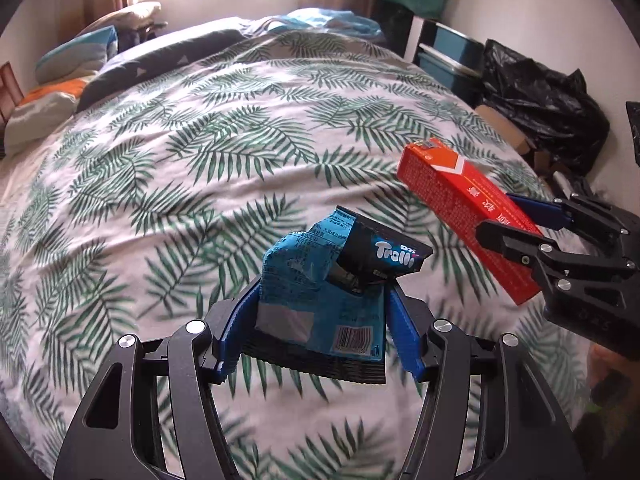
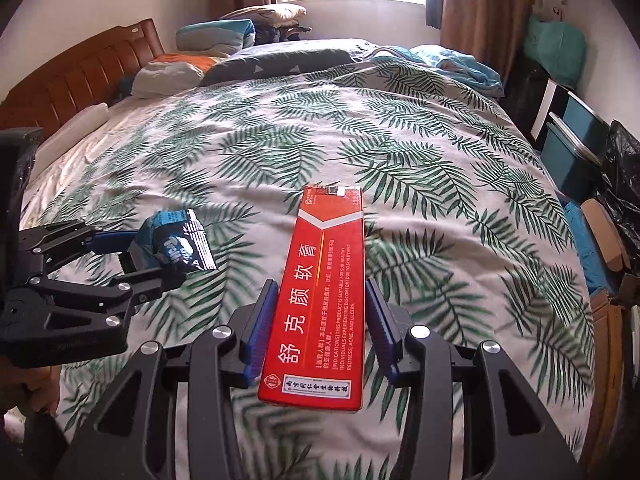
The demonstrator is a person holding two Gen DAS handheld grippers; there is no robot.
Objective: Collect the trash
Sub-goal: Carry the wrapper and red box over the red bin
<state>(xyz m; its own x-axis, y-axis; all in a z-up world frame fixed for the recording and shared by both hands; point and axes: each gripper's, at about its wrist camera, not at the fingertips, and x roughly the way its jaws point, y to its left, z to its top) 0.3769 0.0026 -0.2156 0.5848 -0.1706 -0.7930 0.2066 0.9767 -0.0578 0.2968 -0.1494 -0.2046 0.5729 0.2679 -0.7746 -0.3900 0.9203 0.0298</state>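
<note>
a wide bed under a leaf-print duvet [image 2: 280, 152] fills both views, with a wooden headboard [image 2: 76, 76] and a heap of pillows [image 2: 216, 36] at its far end below a bright window flanked by brown curtains [image 2: 476, 4]. along the bed's right side stand blue storage bins [image 1: 452, 52], a black plastic bag [image 1: 548, 96] and an open cardboard box [image 1: 508, 132]; nothing lies between the two tools and the bedding below them. the left gripper [image 1: 320, 312] points steeply down over the duvet, its blue pads pressed against both sides of a crumpled blue trolli candy wrapper [image 1: 316, 292], which is clear of the cover and folded over at the top. just to its right, the right gripper [image 2: 320, 320] tilts down at a like angle, its pads clamped on the long sides of a red ointment box [image 2: 324, 280], held lengthwise and pointing away toward the pillows. the two tools hang side by side, near but apart. part of a hand [image 2: 38, 396] shows behind the left tool.
</note>
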